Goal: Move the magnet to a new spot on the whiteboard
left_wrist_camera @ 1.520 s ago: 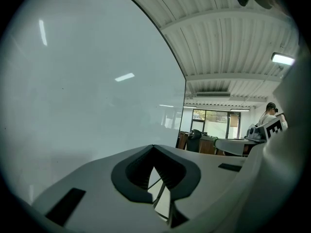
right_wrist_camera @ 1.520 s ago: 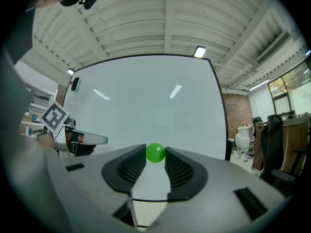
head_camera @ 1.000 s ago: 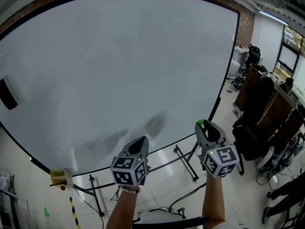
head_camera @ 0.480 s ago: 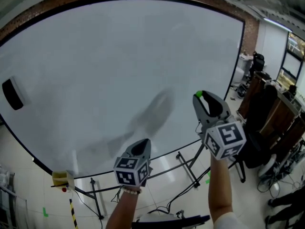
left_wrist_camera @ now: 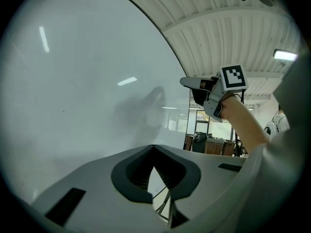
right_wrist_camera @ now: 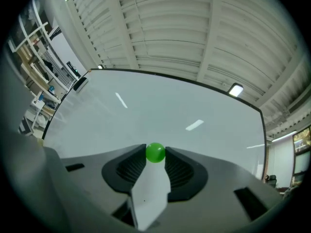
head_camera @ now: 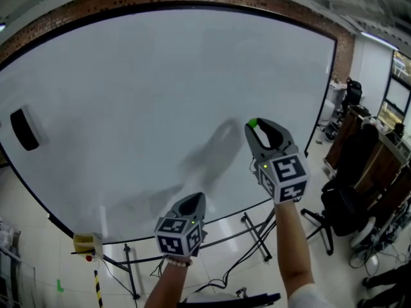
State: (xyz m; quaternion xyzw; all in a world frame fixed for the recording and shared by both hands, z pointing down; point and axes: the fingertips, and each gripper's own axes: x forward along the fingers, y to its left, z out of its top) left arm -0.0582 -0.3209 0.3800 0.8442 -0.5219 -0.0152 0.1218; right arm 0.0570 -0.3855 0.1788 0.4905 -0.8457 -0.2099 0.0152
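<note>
The right gripper [head_camera: 256,127] is held up in front of the whiteboard [head_camera: 148,69], a little right of the board's middle and well above its lower edge. It is clenched on the magnet [right_wrist_camera: 155,152], a small round green ball pinched at the very tips of the two jaws with the ribbed pads [right_wrist_camera: 180,170] against either side of it. In the head view the magnet shows as a green dot at the top of that gripper, with the gripper's soft grey shadow [head_camera: 215,147] thrown on the board to the left and slightly lower. This suggests the magnet is just off the surface, though no view shows for certain whether it touches. The left gripper [left_wrist_camera: 153,148] sits lower, near the board's bottom edge and left of the right one. Its jaws are closed tip to tip with nothing between them, and it points at the board roughly level. Far to the left on the board is a black oblong, possibly an eraser [head_camera: 24,129]. A yellow object [head_camera: 86,242] sits by the lower left rim, and the board's metal stand [head_camera: 253,226] reaches the tiled floor below.
</note>
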